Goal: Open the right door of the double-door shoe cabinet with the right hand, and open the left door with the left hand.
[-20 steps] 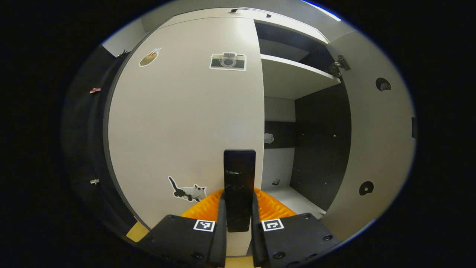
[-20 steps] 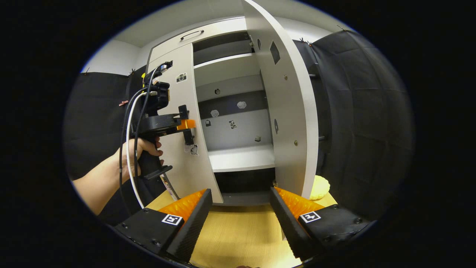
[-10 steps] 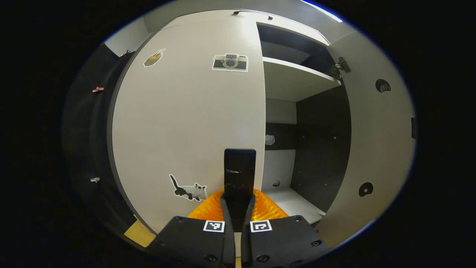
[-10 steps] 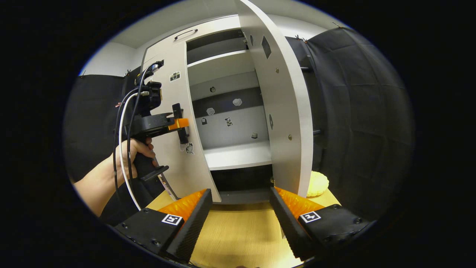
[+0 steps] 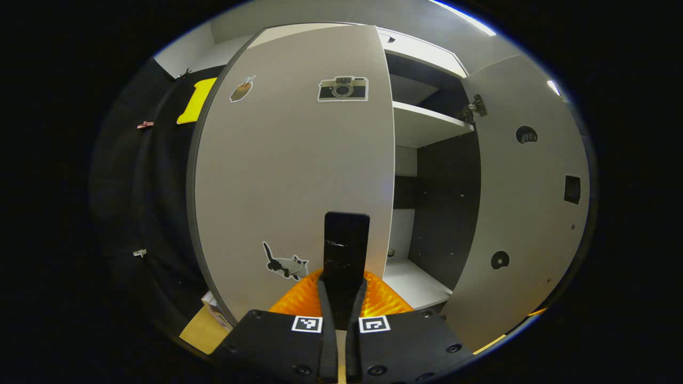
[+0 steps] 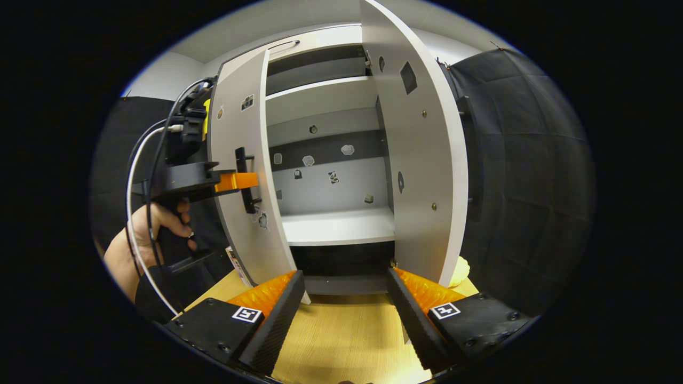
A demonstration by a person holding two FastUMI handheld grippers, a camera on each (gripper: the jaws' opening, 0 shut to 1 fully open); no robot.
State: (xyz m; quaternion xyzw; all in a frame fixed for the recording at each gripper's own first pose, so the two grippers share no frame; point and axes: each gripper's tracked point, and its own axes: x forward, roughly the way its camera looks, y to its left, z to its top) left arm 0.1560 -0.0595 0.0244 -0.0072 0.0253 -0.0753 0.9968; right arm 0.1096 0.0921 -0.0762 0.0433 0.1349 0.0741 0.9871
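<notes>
The white shoe cabinet's left door [image 5: 299, 170], with camera and cat stickers, stands partly swung out. My left gripper [image 5: 342, 285] is shut on its black vertical handle [image 5: 346, 248]. In the right gripper view the same gripper [image 6: 235, 181], held by a hand [image 6: 144, 234], grips the handle [image 6: 244, 178] on the left door [image 6: 240, 138]. The right door [image 6: 421, 160] stands wide open, its inner face towards the cabinet's middle. My right gripper [image 6: 346, 298] hangs open and holds nothing, low in front of the cabinet and apart from both doors.
Inside the cabinet are white shelves [image 6: 336, 226] and a back panel with small stickers. A wooden floor [image 6: 341, 341] lies below my right gripper. A pale yellow thing [image 6: 460, 269] sits behind the right door's foot. Black cloth wall [image 6: 523, 160] stands to the right.
The left gripper's fingers have shut on the handle, and the left door has swung outward with it. The right gripper stays open and has barely shifted.
</notes>
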